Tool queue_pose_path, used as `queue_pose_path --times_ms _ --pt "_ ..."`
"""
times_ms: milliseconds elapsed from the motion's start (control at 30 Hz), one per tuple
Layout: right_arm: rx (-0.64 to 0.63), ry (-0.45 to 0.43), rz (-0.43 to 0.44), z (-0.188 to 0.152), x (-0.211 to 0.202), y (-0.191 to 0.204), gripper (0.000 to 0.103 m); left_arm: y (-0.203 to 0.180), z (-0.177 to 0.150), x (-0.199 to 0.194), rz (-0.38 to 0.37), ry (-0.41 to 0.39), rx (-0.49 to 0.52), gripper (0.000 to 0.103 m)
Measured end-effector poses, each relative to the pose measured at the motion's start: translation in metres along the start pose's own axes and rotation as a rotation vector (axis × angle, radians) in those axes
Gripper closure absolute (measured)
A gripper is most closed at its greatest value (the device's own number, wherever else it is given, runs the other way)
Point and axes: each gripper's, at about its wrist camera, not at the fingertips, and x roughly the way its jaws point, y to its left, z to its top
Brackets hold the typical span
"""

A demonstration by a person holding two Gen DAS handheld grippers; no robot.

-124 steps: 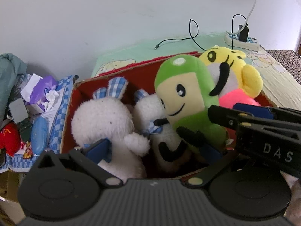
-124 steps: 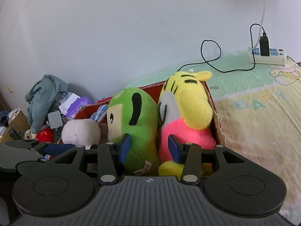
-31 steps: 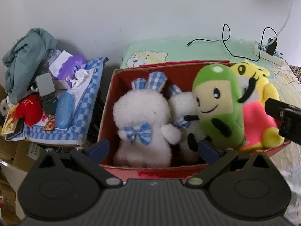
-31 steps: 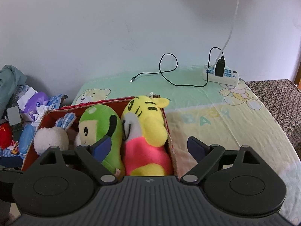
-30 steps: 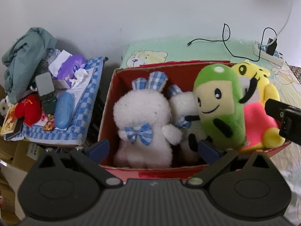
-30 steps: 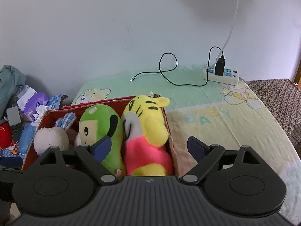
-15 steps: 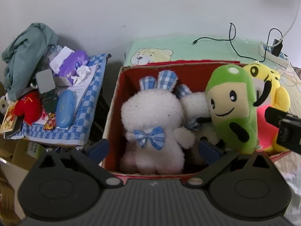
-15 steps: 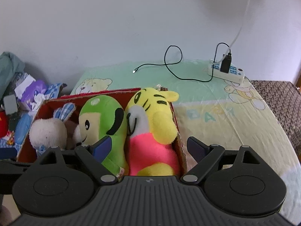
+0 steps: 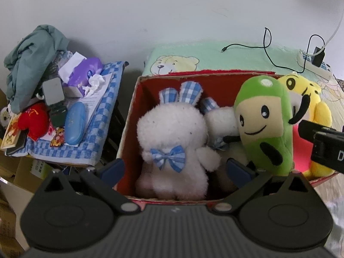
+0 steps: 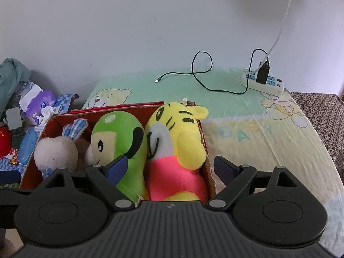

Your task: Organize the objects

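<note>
A red cardboard box [image 9: 129, 124] [image 10: 182, 104] on the bed holds a row of plush toys. From the left these are a white rabbit [image 9: 172, 133] [image 10: 56, 152] with blue checked ears and bow, a second white toy [image 9: 221, 120] behind it, a green toy [image 9: 264, 124] [image 10: 122, 133] and a yellow tiger in pink [image 9: 309, 99] [image 10: 176, 142]. My left gripper [image 9: 176, 169] hangs open above the rabbit, touching nothing. My right gripper [image 10: 169, 167] is open over the tiger and holds nothing. Its black body [image 9: 322, 144] shows at the right edge of the left wrist view.
A cluttered side table [image 9: 71, 133] with a blue checked cloth stands left of the box, bearing a blue case [image 9: 74, 126], a tissue pack [image 9: 83, 73], a red toy [image 9: 32, 120] and a grey-green garment [image 9: 32, 56]. A power strip [image 10: 262, 81] and black cable [image 10: 202, 68] lie on the bed sheet [image 10: 258, 133].
Both grippers let go of the toys and pulled back and up from the box. In the last second both views drifted slightly, with the jaws staying open.
</note>
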Motion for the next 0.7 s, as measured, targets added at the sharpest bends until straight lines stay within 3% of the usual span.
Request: queue_pose_path --times_ms 700 --pt "0.003 0.022 0.023 -0.011 0.004 0.008 0.014 0.004 -0.01 0.002 -0.023 0.009 0.007 0.002"
